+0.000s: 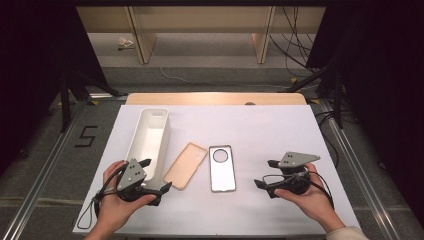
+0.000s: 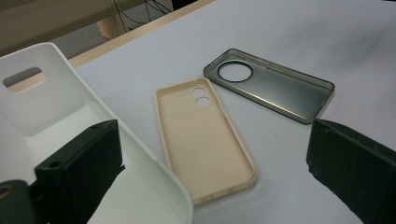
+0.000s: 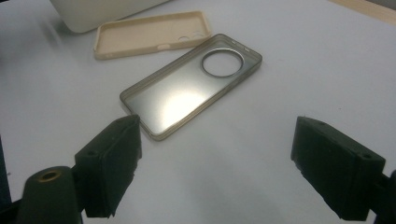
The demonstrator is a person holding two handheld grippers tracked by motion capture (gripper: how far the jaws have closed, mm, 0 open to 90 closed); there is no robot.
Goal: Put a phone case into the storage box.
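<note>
The left tool (image 1: pixel 156 176) rests low on the desk (image 1: pixel 280 135) with its jaws spread wide and nothing between them; one jaw sits over the white bin (image 1: pixel 150 132). The beige phone case (image 2: pixel 203 137) lies just ahead of it, between the jaws. The right tool (image 1: pixel 265 174) also stands wide and empty, with the clear phone case (image 3: pixel 191 91) just ahead toward its left jaw.

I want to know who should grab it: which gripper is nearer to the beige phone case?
Left. The left gripper sits just beside the beige phone case, near its lower corner. The right gripper is farther off, beyond the clear phone case.
</note>
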